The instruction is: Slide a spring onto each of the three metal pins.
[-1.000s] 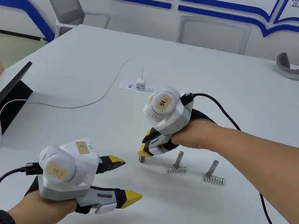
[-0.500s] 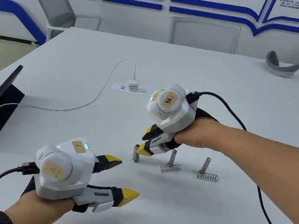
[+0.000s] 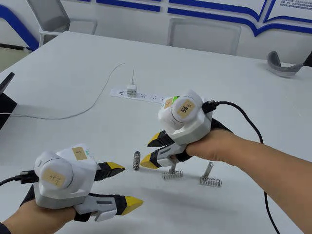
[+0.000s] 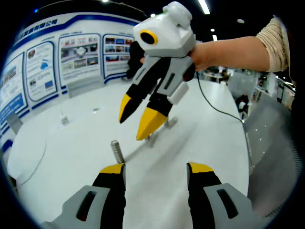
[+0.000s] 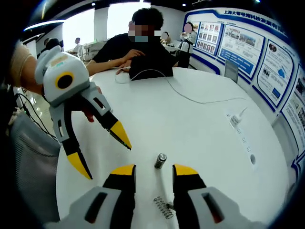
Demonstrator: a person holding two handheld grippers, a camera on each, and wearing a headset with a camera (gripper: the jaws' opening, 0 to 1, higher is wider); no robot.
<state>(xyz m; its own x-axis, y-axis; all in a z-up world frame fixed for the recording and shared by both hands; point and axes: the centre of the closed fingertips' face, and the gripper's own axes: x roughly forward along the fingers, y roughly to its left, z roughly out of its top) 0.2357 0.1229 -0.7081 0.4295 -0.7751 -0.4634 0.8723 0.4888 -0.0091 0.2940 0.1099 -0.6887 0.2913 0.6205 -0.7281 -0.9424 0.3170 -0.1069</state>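
Note:
A short metal pin (image 3: 137, 160) stands upright on the white table (image 3: 73, 68) with a spring coiled around it. It also shows as the pin (image 4: 116, 151) and the pin (image 5: 160, 161). To its right stand two more pins (image 3: 172, 168) (image 3: 208, 170), each with a spring (image 3: 210, 182) lying at its foot. My right gripper (image 3: 146, 155) hangs open just right of and above the sprung pin, holding nothing. The right gripper (image 5: 154, 170) has the pin just beyond its jaw tips. My left gripper (image 3: 125, 184) is open and empty, low at the front left. The left gripper (image 4: 156, 168) points at the pin.
A white power strip (image 3: 139, 95) with a plug and a thin cable (image 3: 92, 103) lies mid-table. A grey headband (image 3: 280, 66) rests at the far right. Chairs stand behind the table. A dark screen edge (image 3: 4, 92) is at the left. People (image 5: 143, 52) sit at the table's far side.
My right gripper was shut over the left pin; it has opened and lifted up and to the right, leaving the spring on that pin. The left gripper has held still.

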